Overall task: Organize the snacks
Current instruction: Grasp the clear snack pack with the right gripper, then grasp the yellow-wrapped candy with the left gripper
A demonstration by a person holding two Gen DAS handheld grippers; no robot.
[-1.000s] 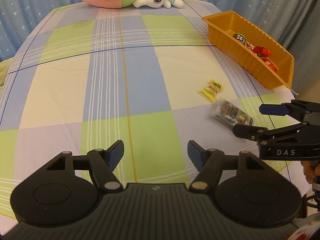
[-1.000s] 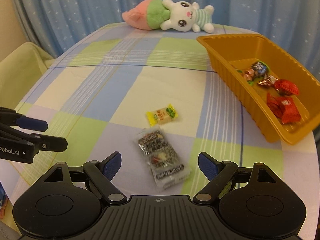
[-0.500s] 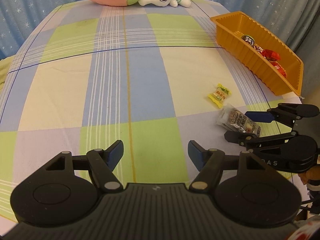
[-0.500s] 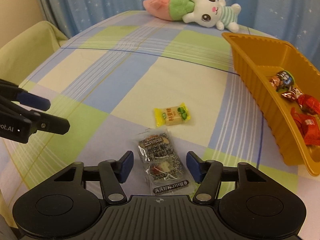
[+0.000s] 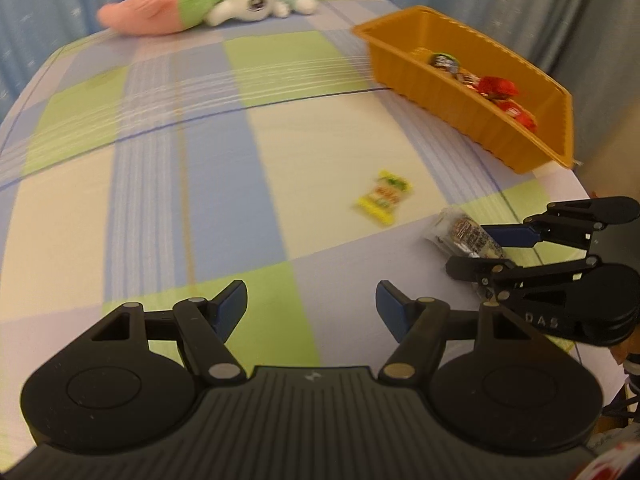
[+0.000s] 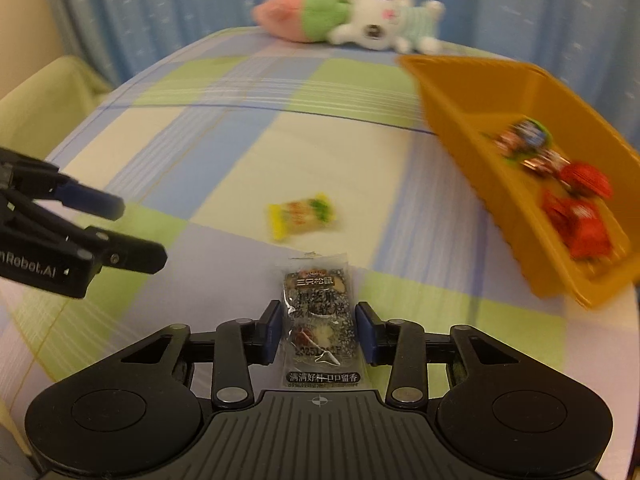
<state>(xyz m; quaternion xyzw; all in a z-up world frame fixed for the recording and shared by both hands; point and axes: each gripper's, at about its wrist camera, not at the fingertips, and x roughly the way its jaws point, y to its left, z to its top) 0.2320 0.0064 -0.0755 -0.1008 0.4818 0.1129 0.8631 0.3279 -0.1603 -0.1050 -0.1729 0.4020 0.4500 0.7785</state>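
Pinching crinkly clear snack pkt (image 6: 319,322), right gripper (image 6: 319,334), ribbed orange tray (image 6: 476,120)

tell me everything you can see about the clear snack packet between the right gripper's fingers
The clear snack packet is a long transparent plastic pouch holding dark speckled bars, with printed Chinese text and crimped ends. It lies flat on the checked cloth, lengthwise between the right gripper fingers, whose blue pads sit at its two long edges. The yellow candy lies apart beyond it, the orange tray further right.
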